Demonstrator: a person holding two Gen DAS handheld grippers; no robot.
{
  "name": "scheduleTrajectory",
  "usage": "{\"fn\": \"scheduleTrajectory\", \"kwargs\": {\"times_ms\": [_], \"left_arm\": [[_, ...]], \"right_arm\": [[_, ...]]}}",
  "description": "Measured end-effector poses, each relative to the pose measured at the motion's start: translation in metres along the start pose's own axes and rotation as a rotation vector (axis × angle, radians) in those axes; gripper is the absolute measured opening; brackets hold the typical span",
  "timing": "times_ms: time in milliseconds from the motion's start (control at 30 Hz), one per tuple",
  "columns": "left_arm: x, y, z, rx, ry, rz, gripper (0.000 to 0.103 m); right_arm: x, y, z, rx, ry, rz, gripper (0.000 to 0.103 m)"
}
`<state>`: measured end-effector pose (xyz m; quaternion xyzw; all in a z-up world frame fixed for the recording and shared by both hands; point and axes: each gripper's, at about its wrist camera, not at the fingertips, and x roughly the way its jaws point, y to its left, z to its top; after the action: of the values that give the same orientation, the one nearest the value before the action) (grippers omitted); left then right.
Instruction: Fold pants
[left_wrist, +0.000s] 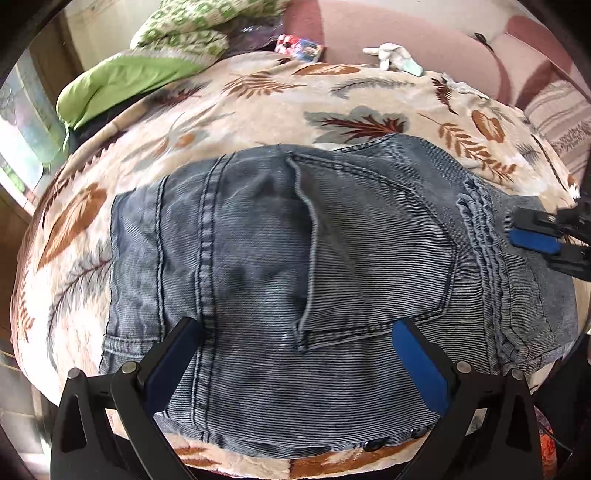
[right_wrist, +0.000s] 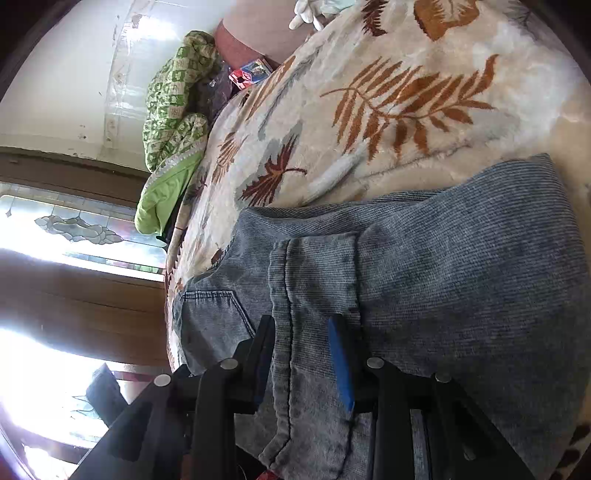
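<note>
Leaf-patterned, cream and rust, the blanket (left_wrist: 258, 99) covers a bed and carries the whole scene. Nearest the left wrist camera, the left hand-held gripper (left_wrist: 295, 354) hangs just above the pants, its blue-padded fingers (left_wrist: 417, 365) spread wide and closed on nothing. Under it lie the pants (left_wrist: 295, 258), grey-blue denim folded into a compact stack near the bed's front edge, a back pocket (left_wrist: 373, 258) facing up and a row of dark buttons (left_wrist: 373, 445) along the near hem.

At the stack's right side, the right hand-held gripper (right_wrist: 303, 354) is pinching a thick folded edge of the denim between its two fingers, one blue pad (right_wrist: 341, 365) showing against the cloth. From the left wrist camera the same gripper comes in at the right edge, its tips touching the fabric.

Farther back, a green quilt (left_wrist: 122, 81) is bunched at the blanket's far left corner. Beside it sits a small colourful packet (left_wrist: 299, 46), and a white glove (left_wrist: 388, 51) rests against the pink sofa back (left_wrist: 406, 29). Stained-glass window panes (right_wrist: 74, 225) show beyond, in the right wrist view.
</note>
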<state>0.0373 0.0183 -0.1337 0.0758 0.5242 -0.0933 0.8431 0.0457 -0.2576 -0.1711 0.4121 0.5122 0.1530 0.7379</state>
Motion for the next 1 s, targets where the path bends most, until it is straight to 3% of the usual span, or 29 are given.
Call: {"fn": "scheduleTrajectory", "kwargs": {"times_ms": [67, 167, 267, 467, 600, 700, 767, 1000], "left_arm": [[-0.008, 0.010, 0.001, -0.028, -0.020, -0.026, 0.103], [-0.019, 0.030, 0.002, -0.080, -0.038, -0.007, 0.103], [-0.031, 0.061, 0.001, -0.171, -0.049, 0.014, 0.103], [-0.059, 0.149, -0.009, -0.402, -0.079, 0.118, 0.103], [-0.073, 0.190, -0.023, -0.514, -0.082, 0.124, 0.103], [-0.073, 0.199, -0.026, -0.544, -0.070, 0.131, 0.103], [-0.063, 0.194, -0.025, -0.543, -0.032, 0.095, 0.103], [-0.036, 0.160, -0.032, -0.531, 0.068, -0.026, 0.103]], "right_arm": [[-0.014, 0.007, -0.008, -0.036, -0.002, 0.002, 0.035], [-0.033, 0.015, -0.026, -0.081, 0.020, 0.022, 0.035], [-0.042, 0.024, -0.048, -0.165, 0.032, -0.024, 0.035], [-0.006, 0.026, -0.078, -0.306, 0.147, -0.140, 0.035], [-0.011, 0.029, -0.072, -0.345, 0.109, -0.067, 0.035], [-0.028, 0.027, -0.068, -0.380, 0.017, 0.081, 0.035], [-0.039, 0.025, -0.067, -0.415, -0.044, 0.134, 0.035], [-0.048, 0.020, -0.063, -0.423, -0.141, 0.059, 0.035]]}}
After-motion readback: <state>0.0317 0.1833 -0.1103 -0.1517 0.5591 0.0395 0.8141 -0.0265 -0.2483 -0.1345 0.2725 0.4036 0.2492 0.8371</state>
